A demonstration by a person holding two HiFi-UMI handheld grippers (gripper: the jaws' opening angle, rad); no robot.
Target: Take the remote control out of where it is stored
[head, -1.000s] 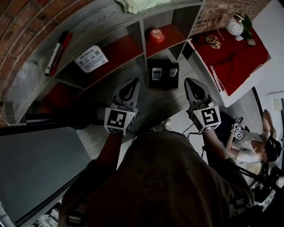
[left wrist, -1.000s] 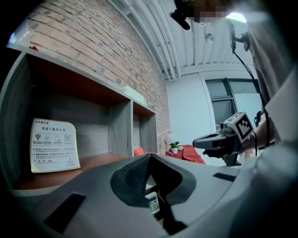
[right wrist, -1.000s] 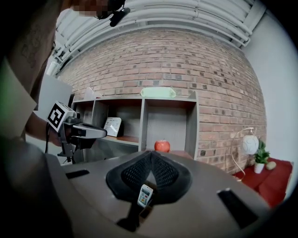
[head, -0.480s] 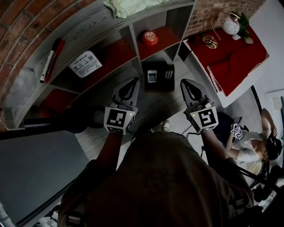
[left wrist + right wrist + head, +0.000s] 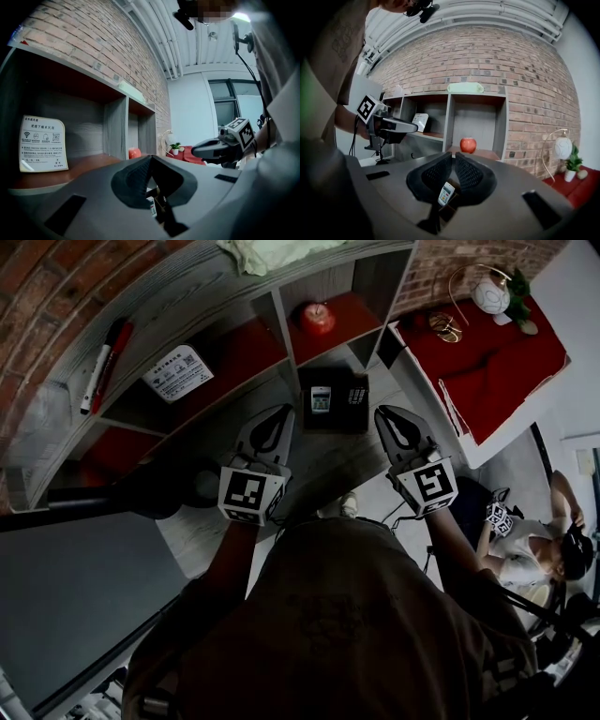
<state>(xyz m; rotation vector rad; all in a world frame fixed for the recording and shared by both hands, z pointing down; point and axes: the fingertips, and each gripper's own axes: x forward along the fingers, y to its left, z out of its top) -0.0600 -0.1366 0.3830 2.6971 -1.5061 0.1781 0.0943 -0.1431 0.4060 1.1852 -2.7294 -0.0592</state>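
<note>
A white remote control (image 5: 321,399) stands upright in a dark holder box (image 5: 333,401) on the grey shelf surface, with a black remote (image 5: 357,396) beside it. My left gripper (image 5: 278,414) hangs just left of the box, and its jaws meet at the tips with nothing in them. To the right of the box, my right gripper (image 5: 385,416) is likewise shut and empty. In the right gripper view the white remote (image 5: 446,193) shows below the closed tips of the right gripper (image 5: 453,154). In the left gripper view, the left gripper (image 5: 151,158) points along the shelf.
An open shelf unit (image 5: 281,310) against a brick wall holds a red apple (image 5: 318,318), a white sign card (image 5: 178,374), two markers (image 5: 101,367) and a pale cloth (image 5: 267,251) on top. A red-covered table (image 5: 497,352) with a lamp stands to the right. A seated person (image 5: 539,554) is at lower right.
My right gripper has turned slightly, its tip swinging a little toward the holder box. The left gripper has stayed in place. Both stay shut.
</note>
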